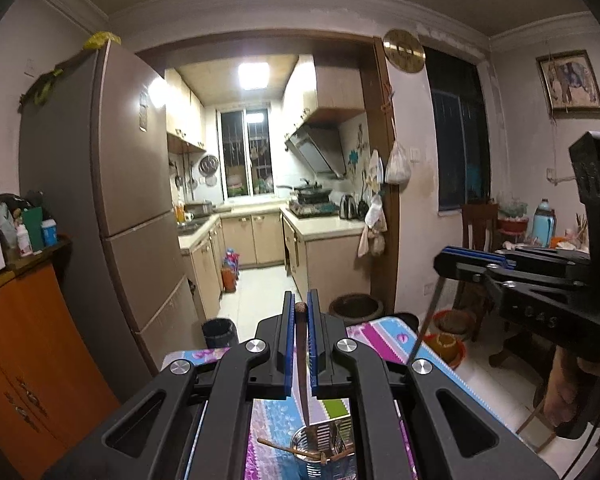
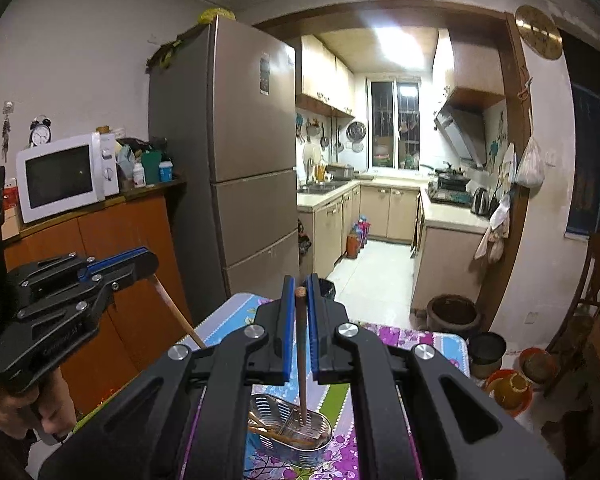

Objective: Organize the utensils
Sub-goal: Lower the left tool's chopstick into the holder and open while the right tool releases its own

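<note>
My left gripper (image 1: 300, 308) is shut on a dark wooden chopstick (image 1: 302, 364) that points down into a metal utensil holder (image 1: 320, 452) on the table. My right gripper (image 2: 300, 282) is shut on another dark chopstick (image 2: 301, 360), its tip inside the same metal holder (image 2: 290, 434), which holds several wooden chopsticks. The right gripper also shows in the left wrist view (image 1: 444, 258) at the right, with its chopstick (image 1: 426, 320) hanging down. The left gripper shows in the right wrist view (image 2: 150, 258) at the left, with its chopstick (image 2: 178, 312).
The table has a flowered cloth in purple, blue and green (image 2: 400, 338). A tall fridge (image 2: 236, 160) and an orange cabinet (image 2: 112, 248) with a microwave (image 2: 64, 176) stand behind. The kitchen doorway (image 1: 268, 280) is ahead. A clay pot (image 2: 454, 314) and bins (image 2: 488, 354) stand on the floor.
</note>
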### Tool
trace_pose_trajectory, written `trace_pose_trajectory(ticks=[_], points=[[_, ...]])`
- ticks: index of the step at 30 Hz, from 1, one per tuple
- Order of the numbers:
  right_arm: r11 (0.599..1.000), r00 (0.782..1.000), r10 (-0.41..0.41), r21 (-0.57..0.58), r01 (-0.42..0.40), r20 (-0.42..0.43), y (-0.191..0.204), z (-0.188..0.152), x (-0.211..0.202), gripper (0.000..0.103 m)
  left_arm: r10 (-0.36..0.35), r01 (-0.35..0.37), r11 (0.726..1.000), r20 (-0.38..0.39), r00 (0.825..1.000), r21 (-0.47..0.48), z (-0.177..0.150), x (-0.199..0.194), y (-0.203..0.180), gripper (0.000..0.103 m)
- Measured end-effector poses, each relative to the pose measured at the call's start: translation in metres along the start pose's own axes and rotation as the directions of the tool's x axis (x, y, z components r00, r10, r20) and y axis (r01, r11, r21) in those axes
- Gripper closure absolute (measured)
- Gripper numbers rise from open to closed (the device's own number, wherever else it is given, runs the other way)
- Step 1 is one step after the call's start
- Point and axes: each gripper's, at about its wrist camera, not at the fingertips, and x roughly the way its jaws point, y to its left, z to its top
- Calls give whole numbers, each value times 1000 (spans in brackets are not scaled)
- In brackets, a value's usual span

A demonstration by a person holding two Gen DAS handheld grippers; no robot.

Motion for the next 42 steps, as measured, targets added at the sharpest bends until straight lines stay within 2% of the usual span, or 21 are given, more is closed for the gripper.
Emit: trace_pose_trajectory(ticks=[7, 20, 27, 35, 36, 40, 42], points=[[1000, 998, 1, 10, 0, -63, -4, -21, 38, 98, -19, 19, 1000, -53, 998, -5, -21, 36, 3, 96], [999, 991, -4, 40, 9, -135, -16, -51, 72, 98, -37, 34, 999, -138, 990, -24, -56, 81, 4, 96], [998, 988, -6, 53, 14, -153, -23, -58, 80, 98, -38, 32, 999, -163, 986, -34, -71, 92, 5, 96], [998, 989, -6, 56, 15, -151, -23, -57, 81, 98, -22, 14, 999, -172, 985, -47, -72, 97, 11, 95], [998, 989, -8, 57, 17, -148, -24, -57, 80, 97, -16, 9, 999, -171, 985, -45, -72, 97, 10, 94], [998, 991, -14, 60, 23, -135, -26, -55, 74, 96, -9, 1, 999, -160, 987, -51, -70, 95, 13, 75], [998, 992, -18, 62, 26, -125, -27, -54, 71, 84, -4, -4, 998, -156, 988, -55, -70, 93, 15, 73]])
